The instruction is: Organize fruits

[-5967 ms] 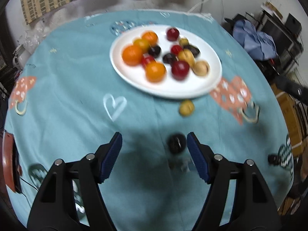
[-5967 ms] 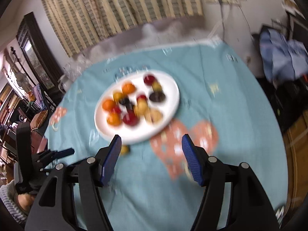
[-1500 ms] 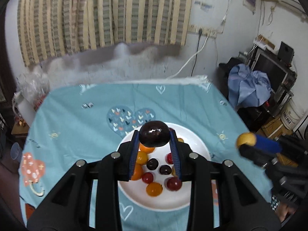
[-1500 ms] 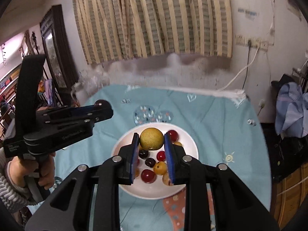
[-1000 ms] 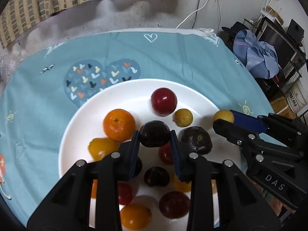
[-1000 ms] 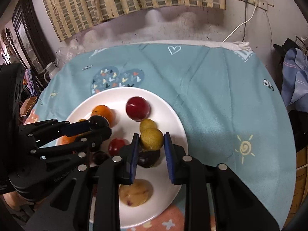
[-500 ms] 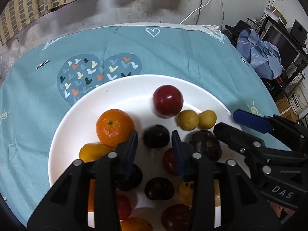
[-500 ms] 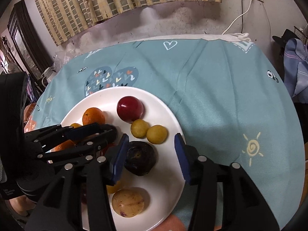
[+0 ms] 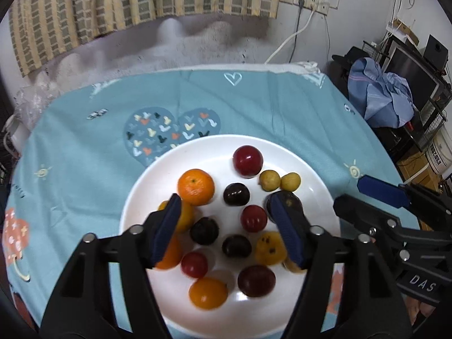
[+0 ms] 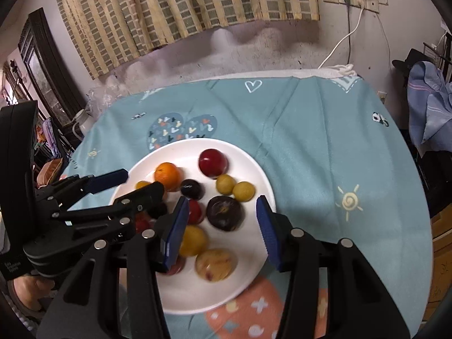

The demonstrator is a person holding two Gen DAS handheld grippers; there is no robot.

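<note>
Fruit released: your left tongs (image 9: 227, 227) are opening, right tongs (image 10: 221, 227) apart, both empty over the round white plate (image 9: 147, 197); bench probably cleared.

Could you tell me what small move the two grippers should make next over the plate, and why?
Probably lift both clear of the white plate. The left gripper is opening with nothing gripped, the right gripper stands open and empty, and every fruit in view, including the orange and the two small yellow fruits, already lies on the plate. No loose fruit shows on the tablecloth.
</note>
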